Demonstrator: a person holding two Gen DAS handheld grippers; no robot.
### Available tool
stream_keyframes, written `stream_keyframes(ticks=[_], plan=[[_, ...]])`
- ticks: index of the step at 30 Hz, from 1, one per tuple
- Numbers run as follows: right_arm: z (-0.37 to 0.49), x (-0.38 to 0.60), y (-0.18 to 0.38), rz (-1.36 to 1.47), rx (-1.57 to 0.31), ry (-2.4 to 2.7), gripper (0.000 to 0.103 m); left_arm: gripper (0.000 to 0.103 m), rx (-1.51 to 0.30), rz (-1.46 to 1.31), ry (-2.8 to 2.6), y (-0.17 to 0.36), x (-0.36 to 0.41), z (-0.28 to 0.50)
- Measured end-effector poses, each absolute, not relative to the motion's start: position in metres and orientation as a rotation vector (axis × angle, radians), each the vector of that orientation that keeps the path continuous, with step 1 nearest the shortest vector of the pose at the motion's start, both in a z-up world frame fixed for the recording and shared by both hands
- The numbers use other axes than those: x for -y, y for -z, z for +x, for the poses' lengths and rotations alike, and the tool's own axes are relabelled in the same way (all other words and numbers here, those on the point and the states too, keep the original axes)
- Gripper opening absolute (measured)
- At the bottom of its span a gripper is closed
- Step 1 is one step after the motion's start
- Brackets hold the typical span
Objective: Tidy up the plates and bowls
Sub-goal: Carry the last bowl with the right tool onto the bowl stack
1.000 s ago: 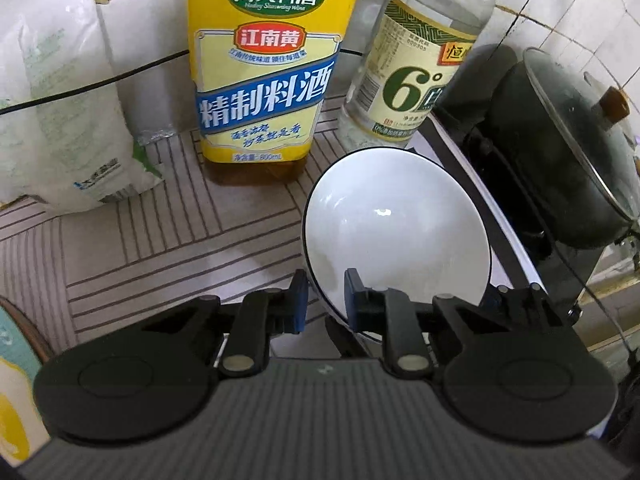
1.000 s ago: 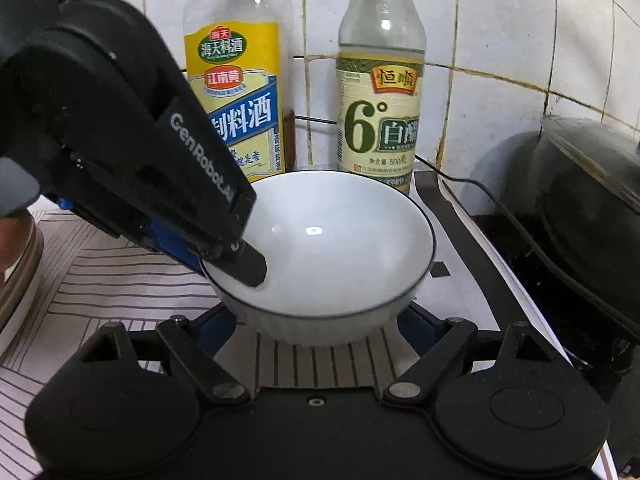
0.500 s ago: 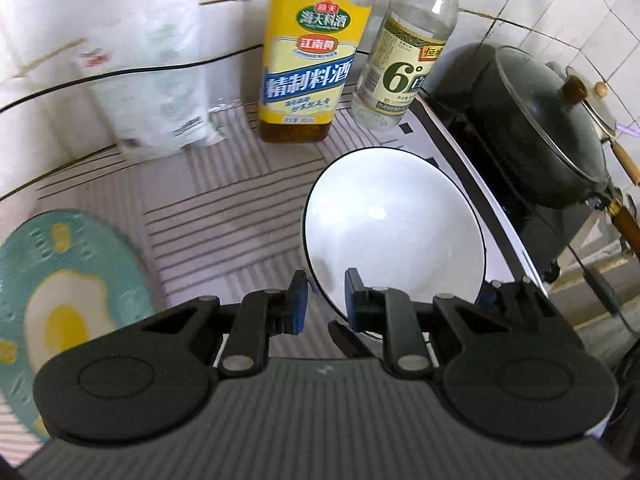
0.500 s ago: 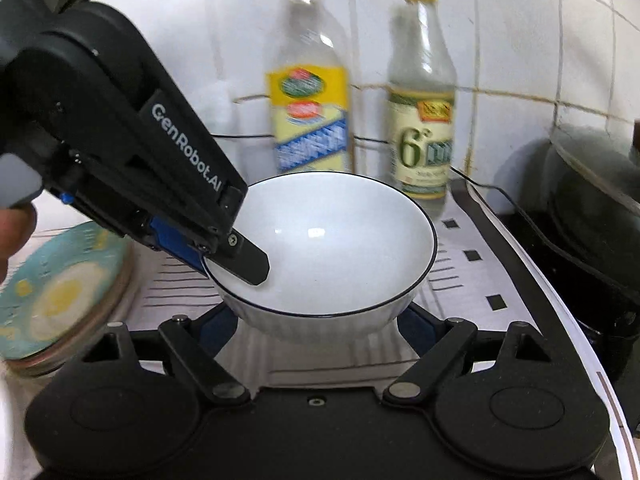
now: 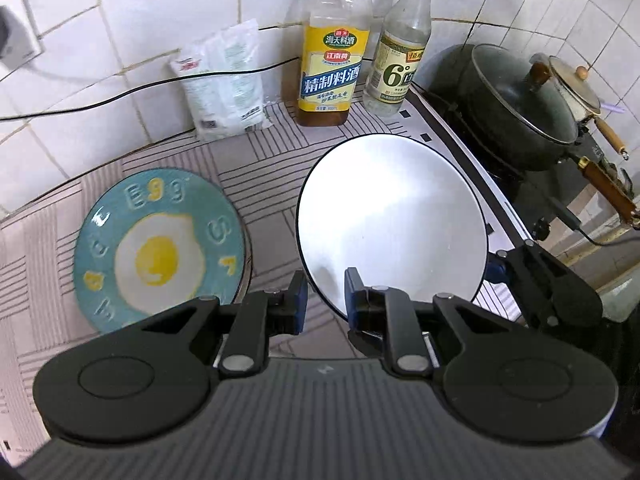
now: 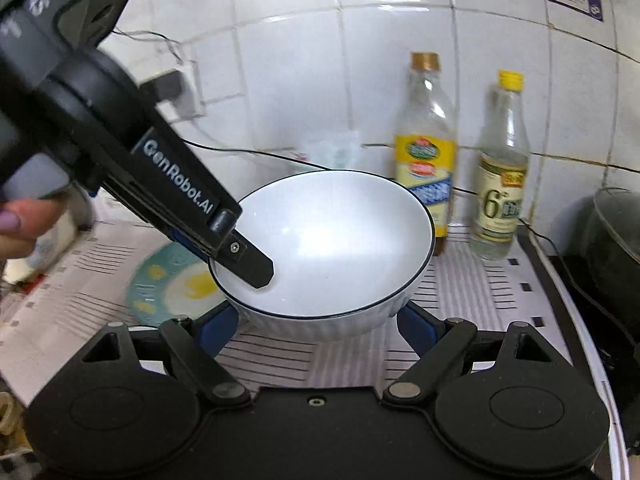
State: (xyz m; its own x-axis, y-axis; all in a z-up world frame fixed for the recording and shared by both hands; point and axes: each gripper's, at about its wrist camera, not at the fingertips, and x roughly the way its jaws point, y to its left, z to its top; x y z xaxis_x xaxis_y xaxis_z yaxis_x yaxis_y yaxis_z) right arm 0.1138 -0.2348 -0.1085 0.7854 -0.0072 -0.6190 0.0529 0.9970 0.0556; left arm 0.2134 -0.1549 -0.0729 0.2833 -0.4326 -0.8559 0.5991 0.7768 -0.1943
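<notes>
A white bowl with a dark rim (image 5: pixel 392 220) (image 6: pixel 332 248) is held up above the striped counter mat. My left gripper (image 5: pixel 326 298) is shut on the bowl's near rim, one finger inside and one outside; it shows in the right wrist view (image 6: pixel 240 256) at the bowl's left edge. My right gripper (image 6: pixel 318 324) stands wide around the bowl's base, a blue pad on each side; whether the pads touch it I cannot tell. A teal plate with a fried-egg design (image 5: pixel 160 248) (image 6: pixel 172 284) lies on the mat, left of the bowl.
A yellow-labelled cooking wine bottle (image 5: pixel 332 68) and a clear vinegar bottle (image 5: pixel 400 64) stand at the tiled wall, with a white bag (image 5: pixel 224 84) to their left. A lidded dark wok (image 5: pixel 520 108) sits on the stove at right. A black cable (image 5: pixel 120 94) runs along the wall.
Both grippers have risen and drawn back from the bottles with the bowl. The egg plate has come fully into view at left.
</notes>
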Motion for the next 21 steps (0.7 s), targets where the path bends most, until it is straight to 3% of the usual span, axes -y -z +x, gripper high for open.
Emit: stream_keyframes(ticks=[6, 21], plan=[[0.100, 0.212, 0.099, 0.065, -0.679, -0.037, 0.090, 0.018, -1.103, 0.167, 0.670, 0.066, 0.126, 0.191], [0.085, 0.157, 0.123, 0.063, -0.794, -0.171, 0.090, 0.017, -1.206, 0.127, 0.570, 0.109, 0.073, 0.158]])
